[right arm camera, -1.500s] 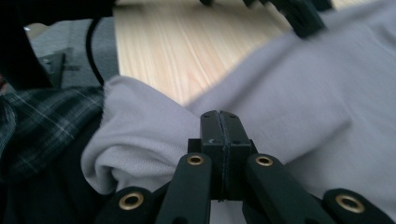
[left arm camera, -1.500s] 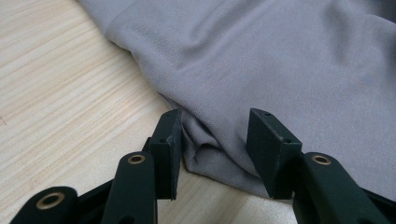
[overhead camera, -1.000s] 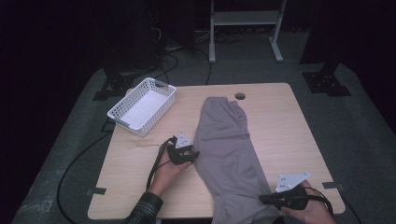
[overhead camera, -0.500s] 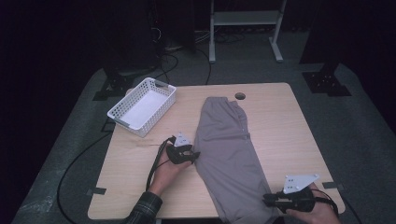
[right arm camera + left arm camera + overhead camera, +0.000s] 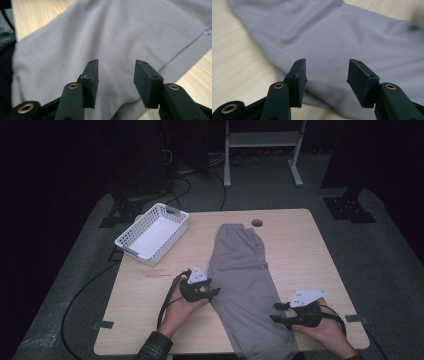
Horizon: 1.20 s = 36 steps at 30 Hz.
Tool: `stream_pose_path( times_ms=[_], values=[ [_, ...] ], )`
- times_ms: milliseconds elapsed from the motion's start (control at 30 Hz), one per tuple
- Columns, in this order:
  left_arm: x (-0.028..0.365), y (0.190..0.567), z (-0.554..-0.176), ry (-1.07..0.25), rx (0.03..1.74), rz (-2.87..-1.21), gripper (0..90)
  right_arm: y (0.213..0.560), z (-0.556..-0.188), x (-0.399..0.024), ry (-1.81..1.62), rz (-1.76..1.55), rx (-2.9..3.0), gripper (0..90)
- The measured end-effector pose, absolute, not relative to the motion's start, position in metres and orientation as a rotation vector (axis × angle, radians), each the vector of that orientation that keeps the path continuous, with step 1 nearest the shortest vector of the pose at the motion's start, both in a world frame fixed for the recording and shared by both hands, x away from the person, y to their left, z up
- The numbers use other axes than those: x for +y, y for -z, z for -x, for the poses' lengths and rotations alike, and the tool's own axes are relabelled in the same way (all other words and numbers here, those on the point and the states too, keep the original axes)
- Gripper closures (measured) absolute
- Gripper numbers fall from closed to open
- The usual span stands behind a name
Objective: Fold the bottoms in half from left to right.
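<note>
Grey trousers (image 5: 240,275) lie folded lengthwise on the wooden table (image 5: 310,250), waist at the far end, legs reaching the near edge. My left gripper (image 5: 216,292) lies at the trousers' left edge. Its jaws have been opening a little and stand open over the cloth (image 5: 337,37) with nothing pinched; left gripper (image 5: 327,72). My right gripper (image 5: 275,312) points at the right edge of the lower leg. Its jaws have just been opening and stand open, the grey cloth (image 5: 112,32) under and beyond them, nothing between the pads; right gripper (image 5: 116,72).
A white slotted basket (image 5: 152,232) stands at the table's far left corner. A round cable hole (image 5: 257,223) sits just beyond the waistband. Bare wood lies to the right of the trousers. A black cable (image 5: 90,285) trails off the left edge.
My right gripper has opened and shifted a little away from the near edge along the trousers' right side. The left gripper has edged slightly toward the cloth.
</note>
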<state>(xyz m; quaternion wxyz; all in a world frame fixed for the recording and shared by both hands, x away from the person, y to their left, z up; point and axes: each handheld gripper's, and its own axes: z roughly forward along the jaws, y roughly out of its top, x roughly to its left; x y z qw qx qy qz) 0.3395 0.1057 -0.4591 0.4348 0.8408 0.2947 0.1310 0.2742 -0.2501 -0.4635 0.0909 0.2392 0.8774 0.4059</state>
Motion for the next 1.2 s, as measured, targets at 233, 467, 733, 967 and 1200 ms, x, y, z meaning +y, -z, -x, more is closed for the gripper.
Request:
stream_pose_path(
  times_ms=[233, 467, 733, 967, 1200],
  values=[
    [0.091, 0.461, -0.313, -0.254, 0.673, -2.123, 46.7, 0.472, -0.284, -0.245, -1.144, -0.702, 2.622, 50.2],
    [0.075, 0.468, -0.289, -0.197, 0.605, -2.157, 42.8, 0.476, -0.284, -0.243, -1.096, -0.683, 2.644, 49.8],
    [0.064, 0.479, -0.277, -0.180, 0.535, -2.245, 36.8, 0.478, -0.284, -0.244, -1.116, -0.687, 2.636, 49.8],
    [0.063, 0.477, -0.275, -0.240, 0.475, -2.288, 52.9, 0.478, -0.283, -0.244, -1.119, -0.686, 2.641, 55.2],
    [0.067, 0.472, -0.282, -0.260, 0.501, -2.321, 80.2, 0.476, -0.282, -0.239, -1.121, -0.671, 2.668, 79.8]
  ],
)
